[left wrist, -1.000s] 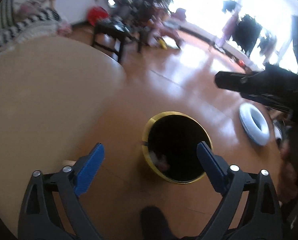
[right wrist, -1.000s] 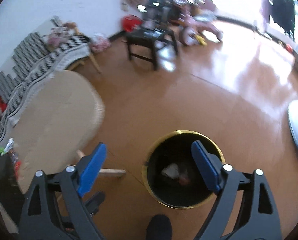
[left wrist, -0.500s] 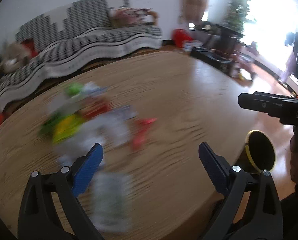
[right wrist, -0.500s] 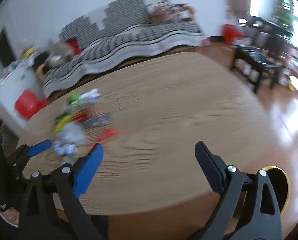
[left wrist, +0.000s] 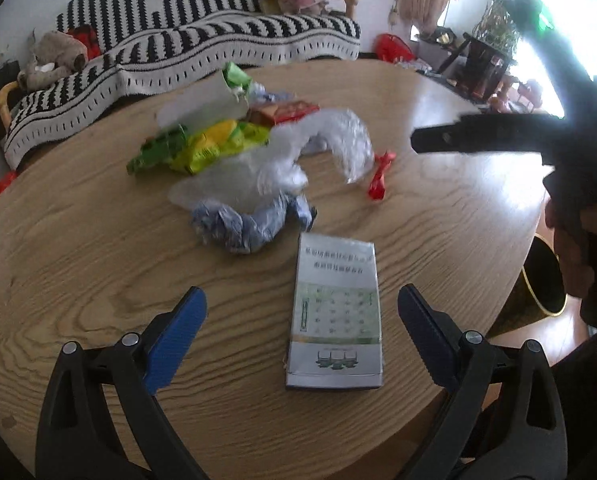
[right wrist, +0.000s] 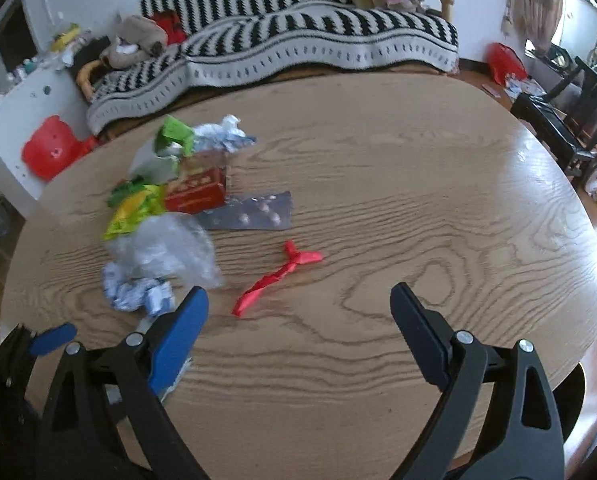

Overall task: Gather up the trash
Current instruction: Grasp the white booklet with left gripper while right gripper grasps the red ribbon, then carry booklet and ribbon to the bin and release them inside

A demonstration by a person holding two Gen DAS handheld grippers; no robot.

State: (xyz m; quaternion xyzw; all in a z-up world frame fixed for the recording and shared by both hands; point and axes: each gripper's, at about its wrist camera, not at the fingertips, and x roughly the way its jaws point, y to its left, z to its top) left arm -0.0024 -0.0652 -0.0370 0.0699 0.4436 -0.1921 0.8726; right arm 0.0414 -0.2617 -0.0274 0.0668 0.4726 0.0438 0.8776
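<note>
A pile of trash lies on the round wooden table (left wrist: 78, 264): a green-yellow wrapper (left wrist: 202, 144), clear plastic (left wrist: 294, 152), a crumpled blue-white wrapper (left wrist: 250, 224), a red twisted wrapper (left wrist: 380, 176) and a flat silver-green packet (left wrist: 336, 312). My left gripper (left wrist: 300, 336) is open and empty, with the flat packet between its fingers. My right gripper (right wrist: 298, 332) is open and empty, just short of the red twisted wrapper (right wrist: 278, 276). A red box (right wrist: 194, 194) and a pill blister sheet (right wrist: 250, 214) lie in the pile. The black bin with a gold rim (left wrist: 542, 280) stands beside the table at the right.
A striped sofa (right wrist: 278, 36) with a stuffed toy stands behind the table. A red plastic stool (right wrist: 54, 152) sits at the left. Dark furniture (right wrist: 566, 116) stands at the right. The right gripper shows in the left wrist view (left wrist: 498, 136).
Both grippers have swung up from over the bin on the floor to the table top. The trash pile is now in front of both, closer than half a second ago.
</note>
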